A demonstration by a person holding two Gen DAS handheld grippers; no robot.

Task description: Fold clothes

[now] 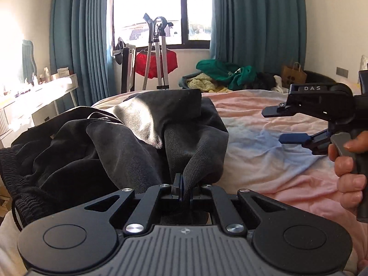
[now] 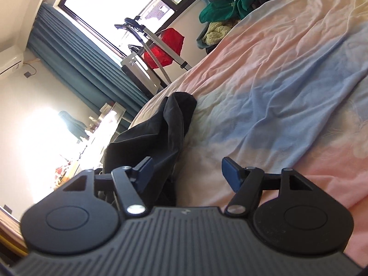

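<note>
The left gripper (image 1: 180,184) is pressed together, pinching a fold of the dark garment (image 1: 115,142), which bunches up just ahead of it and to its left on the bed (image 1: 264,156). The right gripper (image 2: 186,172) stands spread, nothing between its fingers (image 2: 231,172); the garment's edge lies just beside its left finger, and bare sheet lies ahead. In the left wrist view the right gripper hangs to the right of the garment, apart from it, held by a hand (image 1: 349,165). Beyond, a pile of clothes (image 1: 220,76) sits near the curtains (image 1: 257,23).
</note>
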